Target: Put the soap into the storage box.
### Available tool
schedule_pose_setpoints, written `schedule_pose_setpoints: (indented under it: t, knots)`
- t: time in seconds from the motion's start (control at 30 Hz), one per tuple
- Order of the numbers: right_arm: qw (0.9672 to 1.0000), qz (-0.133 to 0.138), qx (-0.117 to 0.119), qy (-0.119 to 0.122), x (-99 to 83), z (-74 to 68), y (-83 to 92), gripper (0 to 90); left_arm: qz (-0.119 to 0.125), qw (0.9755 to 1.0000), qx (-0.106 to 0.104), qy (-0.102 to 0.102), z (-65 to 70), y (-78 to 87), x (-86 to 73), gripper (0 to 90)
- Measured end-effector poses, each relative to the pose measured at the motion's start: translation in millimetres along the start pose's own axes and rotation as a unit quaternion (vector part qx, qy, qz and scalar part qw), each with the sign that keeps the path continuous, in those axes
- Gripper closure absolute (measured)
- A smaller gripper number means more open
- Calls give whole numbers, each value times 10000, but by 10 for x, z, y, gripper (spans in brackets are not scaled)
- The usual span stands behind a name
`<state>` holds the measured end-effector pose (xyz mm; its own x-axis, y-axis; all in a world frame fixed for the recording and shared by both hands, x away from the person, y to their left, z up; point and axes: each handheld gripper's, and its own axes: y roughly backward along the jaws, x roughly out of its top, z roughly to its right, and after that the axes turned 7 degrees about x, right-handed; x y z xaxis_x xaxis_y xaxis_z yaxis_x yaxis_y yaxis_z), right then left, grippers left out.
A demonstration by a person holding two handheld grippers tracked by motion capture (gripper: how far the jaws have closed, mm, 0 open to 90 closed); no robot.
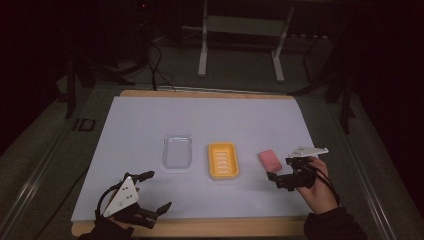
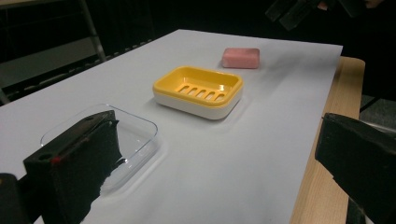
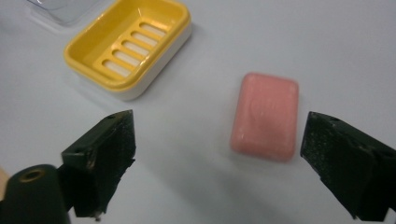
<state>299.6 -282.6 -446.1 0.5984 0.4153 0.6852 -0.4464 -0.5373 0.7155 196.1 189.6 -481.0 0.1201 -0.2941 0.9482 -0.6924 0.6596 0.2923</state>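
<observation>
A: What do we have on the table?

B: We see a wooden top covered by a white sheet. Three things lie in a row across its middle: a clear plastic lid on the left, a yellow soap dish with a slotted floor and a white base in the centre, and a pink soap bar on the right. None of them touches another.

A: And where is the right gripper?

B: We see it just right of the soap bar and slightly nearer, held in the person's right hand, with the grey plate on top. Its jaws stand wide apart and hold nothing. In the right gripper view the soap bar lies flat on the sheet between the two jaws, closer to the right one, and we cannot tell whether that jaw touches it. The soap dish sits farther off at the upper left there.

A: The left gripper?

B: It sits at the near left of the sheet, close to the table's near edge, well apart from the three things. Its jaws are spread too, with nothing between them. In the left gripper view we look past its left jaw at the clear lid, then the dish, then the soap beyond.
</observation>
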Motion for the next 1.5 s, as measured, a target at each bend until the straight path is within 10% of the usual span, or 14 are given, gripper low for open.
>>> schedule_pose_setpoints:
  t: [0.53,0.93,1.0,1.33,1.5]
  knots:
    - [9919,-1060,72,-692,13,129,-40,98,6,10000,-6,20,2,-3,-2,6]
    - [9685,-2192,8,-1182,2,246,-123,98,-3,10000,0,18,2,-1,-3,6]
    - [9602,-2499,31,-1246,-4,258,-152,98,6,10000,5,15,1,0,-2,6]
    - [9424,-2976,-116,-1524,23,324,-200,99,-5,10000,9,-1,1,3,-1,7]
    - [9200,-3471,-174,-1808,28,353,-226,99,-2,10000,7,9,4,1,-2,6]
